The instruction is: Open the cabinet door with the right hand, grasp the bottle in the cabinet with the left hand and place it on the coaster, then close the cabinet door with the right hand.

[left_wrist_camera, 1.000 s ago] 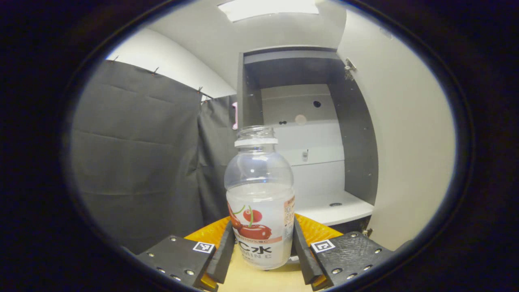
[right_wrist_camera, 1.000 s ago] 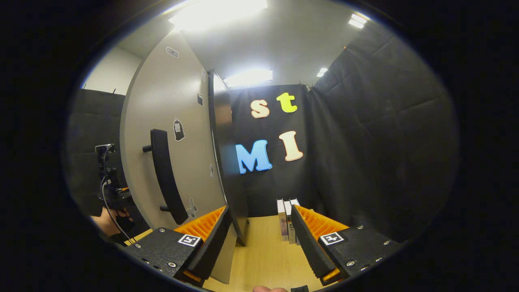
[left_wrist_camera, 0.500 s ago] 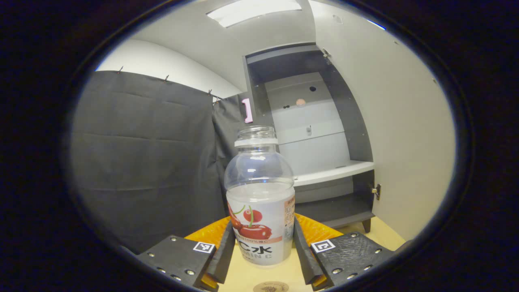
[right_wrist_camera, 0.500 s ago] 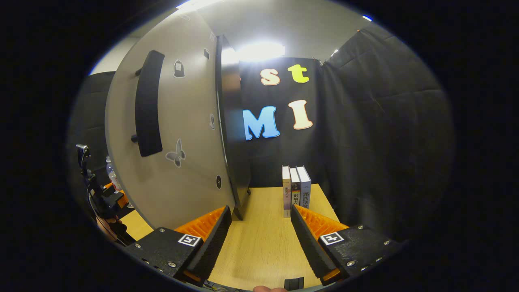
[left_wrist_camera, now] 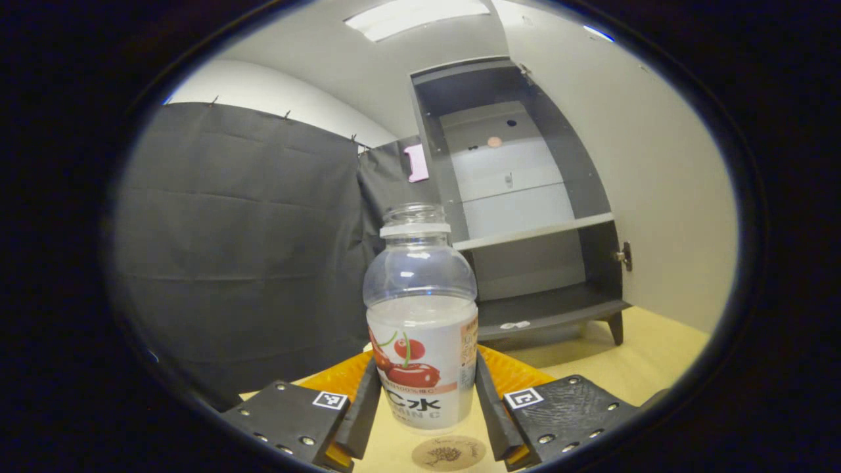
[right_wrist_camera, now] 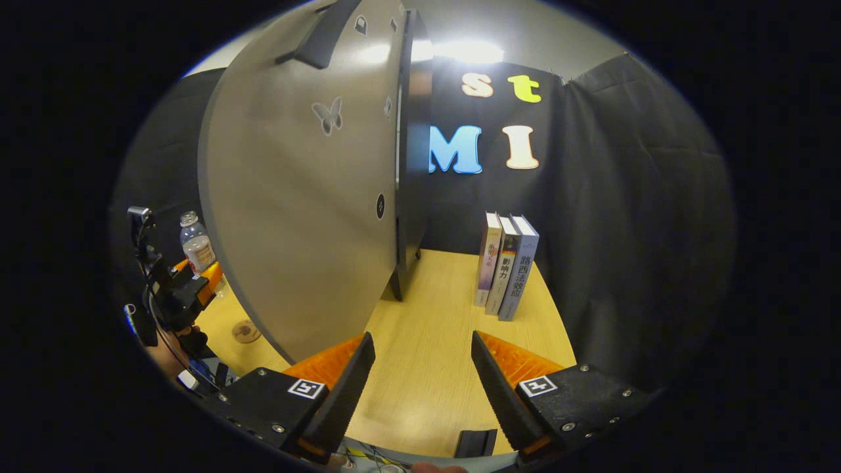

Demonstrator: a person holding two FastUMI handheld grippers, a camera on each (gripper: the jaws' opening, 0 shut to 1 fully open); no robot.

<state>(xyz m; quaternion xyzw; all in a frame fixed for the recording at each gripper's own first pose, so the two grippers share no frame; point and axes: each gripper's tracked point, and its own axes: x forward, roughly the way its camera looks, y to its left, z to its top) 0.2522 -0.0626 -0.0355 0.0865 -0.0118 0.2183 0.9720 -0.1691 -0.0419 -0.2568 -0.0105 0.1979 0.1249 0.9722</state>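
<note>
A clear bottle (left_wrist_camera: 421,328) with a cherry label and no cap stands upright between the fingers of my left gripper (left_wrist_camera: 427,414), which is shut on it. Just below and in front of it lies the round brown coaster (left_wrist_camera: 449,453) on the wooden table. The cabinet (left_wrist_camera: 525,217) stands open behind, its door (left_wrist_camera: 644,184) swung out to the right. In the right gripper view the door's outer face (right_wrist_camera: 309,197) with its dark handle (right_wrist_camera: 325,36) is at left, and the bottle (right_wrist_camera: 197,246), left gripper (right_wrist_camera: 184,289) and coaster (right_wrist_camera: 247,331) sit beyond it. My right gripper (right_wrist_camera: 420,381) is open over the table.
Three books (right_wrist_camera: 506,266) stand upright on the wooden table (right_wrist_camera: 433,328) against the black cloth wall, right of the cabinet. A person's hand (right_wrist_camera: 164,348) holds the left gripper. The cabinet has a white shelf (left_wrist_camera: 532,231) and a dark floor board.
The left gripper has carried the bottle down and away from the cabinet; the coaster has come into sight beneath it. The right gripper has dropped lower, away from the door handle.
</note>
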